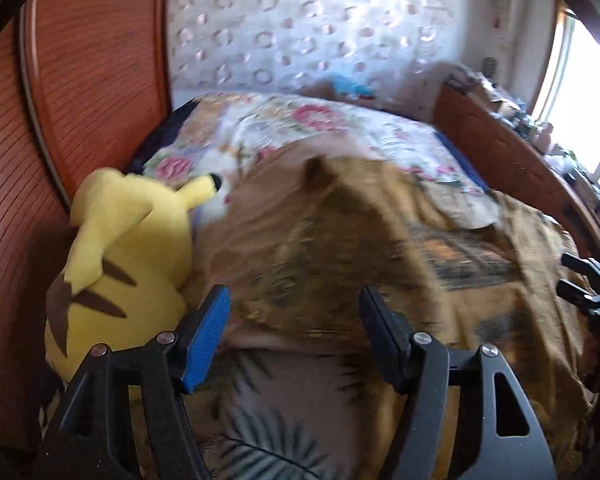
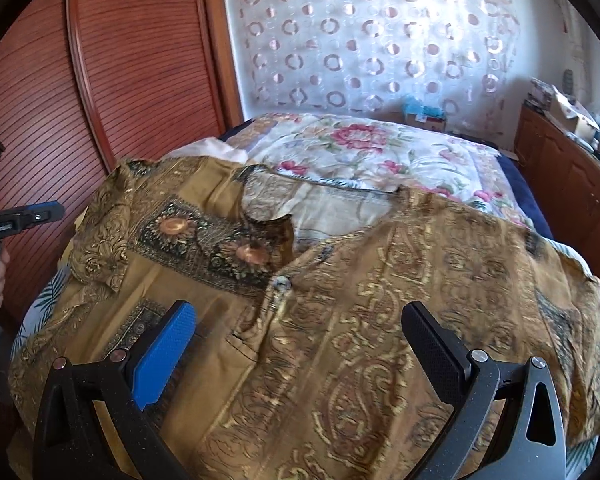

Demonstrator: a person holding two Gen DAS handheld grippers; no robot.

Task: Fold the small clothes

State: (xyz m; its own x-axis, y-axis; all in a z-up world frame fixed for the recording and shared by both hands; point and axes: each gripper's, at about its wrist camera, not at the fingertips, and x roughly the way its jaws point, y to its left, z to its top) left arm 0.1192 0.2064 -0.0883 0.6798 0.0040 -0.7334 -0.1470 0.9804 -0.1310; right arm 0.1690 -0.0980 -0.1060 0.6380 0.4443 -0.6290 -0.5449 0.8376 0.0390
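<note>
My left gripper (image 1: 294, 312): jaws parted, nothing held, above blurred cloth. My right gripper (image 2: 300, 328): jaws wide, empty, over the brown-gold paisley buttoned shirt (image 2: 320, 280), which lies spread flat on the bed with the floral white quilt (image 2: 364, 152). Beside the left gripper: a yellow plush toy (image 1: 124, 256) against the reddish slatted wooden wardrobe (image 1: 100, 60).

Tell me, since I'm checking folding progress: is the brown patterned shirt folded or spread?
Mostly spread: the brown patterned shirt lies open across the bed, collar and button showing, left sleeve bunched.
</note>
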